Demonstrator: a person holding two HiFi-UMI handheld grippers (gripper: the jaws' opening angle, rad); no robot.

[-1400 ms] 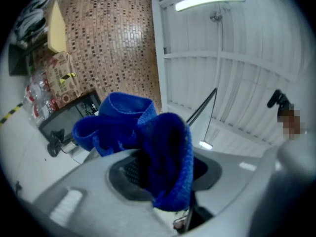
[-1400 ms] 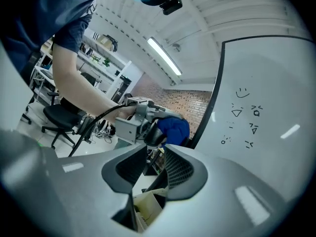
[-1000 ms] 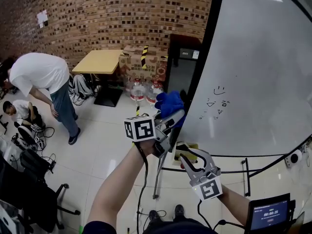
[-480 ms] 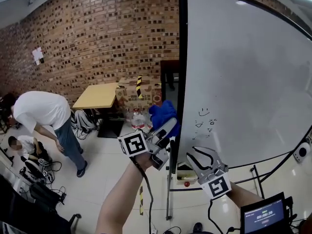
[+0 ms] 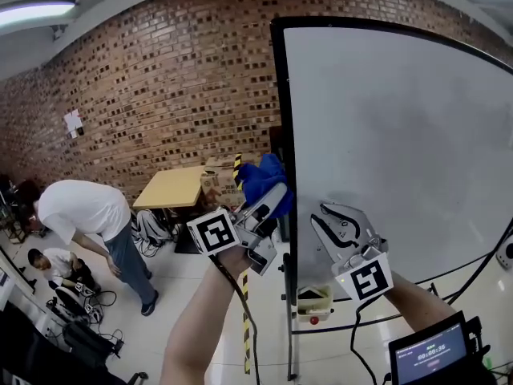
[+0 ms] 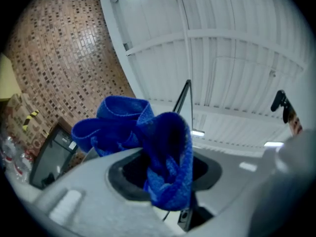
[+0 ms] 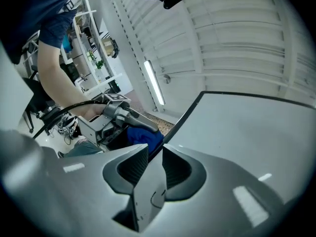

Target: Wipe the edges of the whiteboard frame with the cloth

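Observation:
A black-framed whiteboard (image 5: pixel 385 135) stands upright at the right, its left frame edge (image 5: pixel 282 135) running top to bottom. My left gripper (image 5: pixel 272 195) is shut on a bunched blue cloth (image 5: pixel 260 179), held just left of that edge; whether the cloth touches it is unclear. The cloth (image 6: pixel 148 147) bulges out above the jaws of the left gripper (image 6: pixel 163 181). My right gripper (image 5: pixel 325 215) hovers in front of the board face. Its jaws are closing to a narrow gap with nothing between them (image 7: pixel 155 157). The right gripper view also shows the frame edge (image 7: pixel 185 115) and cloth (image 7: pixel 145 137).
A person in a white shirt (image 5: pixel 84 211) bends over at the left, another crouches by cables (image 5: pixel 56 263). A yellow table (image 5: pixel 172 187) and cardboard boxes (image 5: pixel 216 179) stand by the brick wall. The board's stand leg (image 5: pixel 288 327) reaches the floor below; a small screen (image 5: pixel 433 355) sits at bottom right.
My view has tilted up, so the board's top corner now shows. Both grippers have risen along the board, the cloth going up beside the left frame edge.

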